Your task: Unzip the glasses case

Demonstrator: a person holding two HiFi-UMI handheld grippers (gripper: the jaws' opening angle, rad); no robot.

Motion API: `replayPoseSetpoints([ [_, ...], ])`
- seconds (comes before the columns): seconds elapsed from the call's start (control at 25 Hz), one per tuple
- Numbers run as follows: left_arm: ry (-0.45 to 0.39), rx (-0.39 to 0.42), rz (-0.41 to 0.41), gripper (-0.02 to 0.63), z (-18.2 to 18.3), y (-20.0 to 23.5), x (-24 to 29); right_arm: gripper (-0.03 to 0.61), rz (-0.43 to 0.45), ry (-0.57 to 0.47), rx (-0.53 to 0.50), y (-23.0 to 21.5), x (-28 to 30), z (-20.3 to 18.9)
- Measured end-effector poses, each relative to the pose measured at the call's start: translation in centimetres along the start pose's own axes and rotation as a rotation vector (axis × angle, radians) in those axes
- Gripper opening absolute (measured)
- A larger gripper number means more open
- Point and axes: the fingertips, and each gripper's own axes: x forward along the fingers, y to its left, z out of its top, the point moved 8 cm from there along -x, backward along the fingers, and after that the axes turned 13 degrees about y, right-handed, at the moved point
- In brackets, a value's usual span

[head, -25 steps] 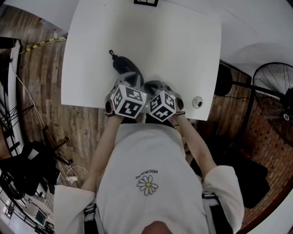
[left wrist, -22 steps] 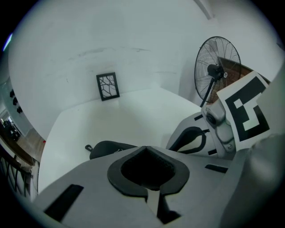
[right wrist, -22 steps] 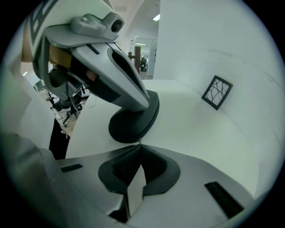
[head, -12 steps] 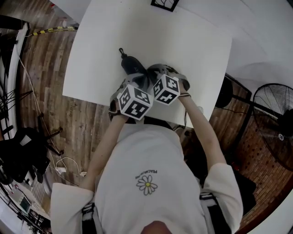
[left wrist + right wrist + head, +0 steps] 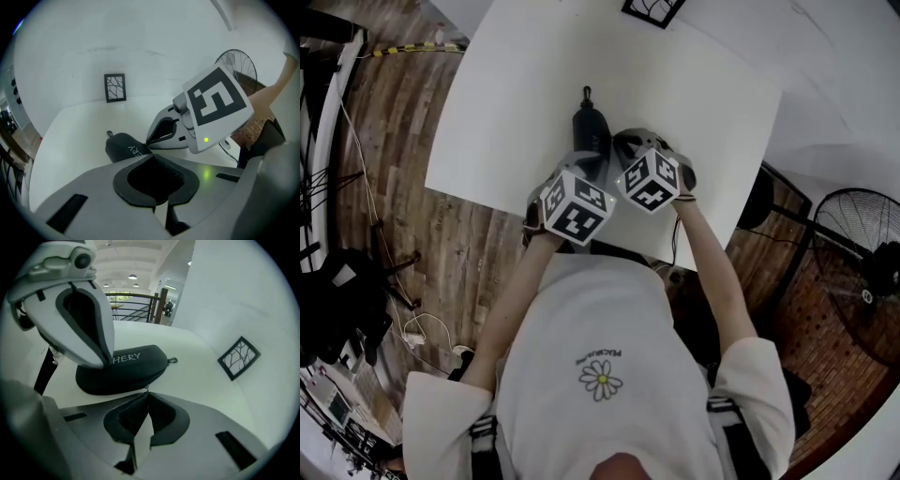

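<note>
right claw (image 5: 147, 393) pinches the zipper pull (image 5: 146, 388) on glasses case (image 5: 123, 370).

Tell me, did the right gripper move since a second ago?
Yes. The right gripper moved farther from the table's near edge, up alongside the glasses case.

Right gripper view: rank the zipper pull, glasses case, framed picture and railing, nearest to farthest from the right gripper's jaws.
1. Zipper pull, pinched at the tips of the right gripper.
2. Glasses case, just ahead, centre-left.
3. Framed picture, further out, off to the right.
4. Railing, far background, top centre.
</note>
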Motion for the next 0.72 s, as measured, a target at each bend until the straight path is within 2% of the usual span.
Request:
replayPoseSetpoints([
  [0.2, 0.036, 0.143, 0.025, 0.015, 0.7, -1.7, 0.3, 0.006, 0.018, 0.049, 0.156, 2.3, -2.3, -4.4],
  [0.36, 0.043, 0.177, 0.012, 0.015, 0.4, -2.9, 0.0, 0.006, 0.047, 0.052, 0.267, 6.2, -4.8, -6.3],
  [0.52, 0.050, 0.215, 0.035, 0.014, 0.1, -3.5, -0.3, 0.006, 0.056, 0.028, 0.391, 9.0, -5.7, -6.2],
  [0.72, 0.064, 0.229, 0.055, 0.014, 0.1, -3.5, -0.2, 0.006, 0.034, 0.016, 0.454, 10.7, -5.5, -5.6],
])
